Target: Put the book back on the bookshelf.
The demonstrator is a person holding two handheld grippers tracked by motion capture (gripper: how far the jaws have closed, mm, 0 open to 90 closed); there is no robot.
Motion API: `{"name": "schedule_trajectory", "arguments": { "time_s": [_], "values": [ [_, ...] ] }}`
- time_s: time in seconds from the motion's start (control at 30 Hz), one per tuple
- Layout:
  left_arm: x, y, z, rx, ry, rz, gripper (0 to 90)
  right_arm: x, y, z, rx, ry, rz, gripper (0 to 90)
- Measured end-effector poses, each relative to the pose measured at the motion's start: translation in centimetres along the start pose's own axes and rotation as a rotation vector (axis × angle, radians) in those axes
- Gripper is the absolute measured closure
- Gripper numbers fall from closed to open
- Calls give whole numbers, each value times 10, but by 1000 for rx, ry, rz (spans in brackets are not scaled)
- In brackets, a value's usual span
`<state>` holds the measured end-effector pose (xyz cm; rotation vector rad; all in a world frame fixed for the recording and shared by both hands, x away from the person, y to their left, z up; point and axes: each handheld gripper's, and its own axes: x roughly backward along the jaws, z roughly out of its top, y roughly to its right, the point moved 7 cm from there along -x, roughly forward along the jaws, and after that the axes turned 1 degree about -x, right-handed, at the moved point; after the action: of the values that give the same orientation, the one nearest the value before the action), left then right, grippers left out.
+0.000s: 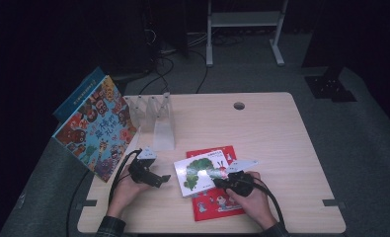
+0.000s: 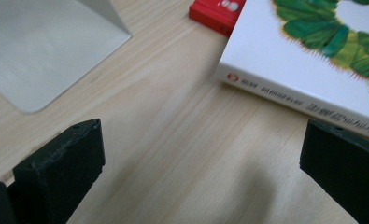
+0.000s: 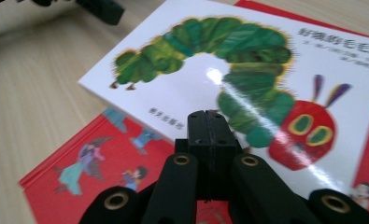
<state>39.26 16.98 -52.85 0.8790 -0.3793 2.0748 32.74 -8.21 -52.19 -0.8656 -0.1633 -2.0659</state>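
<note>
A white picture book with a green caterpillar lies on top of a red picture book near the table's front edge. My right gripper rests over the white book's near right corner. In the right gripper view its jaws are pressed flat together with nothing between them, above the white cover and the red cover. My left gripper sits just left of the white book, open and low over bare wood. The book's spine lies just ahead of its right jaw.
A grey metal bookend rack stands behind the left gripper, its flat base close ahead. A large colourful book leans at the table's left edge with a blue book behind it. A cable hole marks the far side.
</note>
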Motion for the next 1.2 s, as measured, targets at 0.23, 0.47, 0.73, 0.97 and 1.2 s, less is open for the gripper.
{"name": "schedule_trajectory", "arguments": {
  "time_s": [0.23,0.47,0.73,0.97,1.2],
  "values": [
    [-5,7,17,-37,5,-44,0,-8,-17,-4,31,-27,47,894],
    [-15,15,30,-54,2,-86,0,-17,-26,-6,52,-48,64,894],
    [-30,25,35,-53,-14,-150,0,-18,-27,-6,69,-48,60,893],
    [-39,33,33,-54,-42,-214,0,-19,-27,-6,91,-45,52,893],
    [-44,39,34,-47,-53,-267,0,-19,-28,-6,94,-45,50,893]
  ]
}}
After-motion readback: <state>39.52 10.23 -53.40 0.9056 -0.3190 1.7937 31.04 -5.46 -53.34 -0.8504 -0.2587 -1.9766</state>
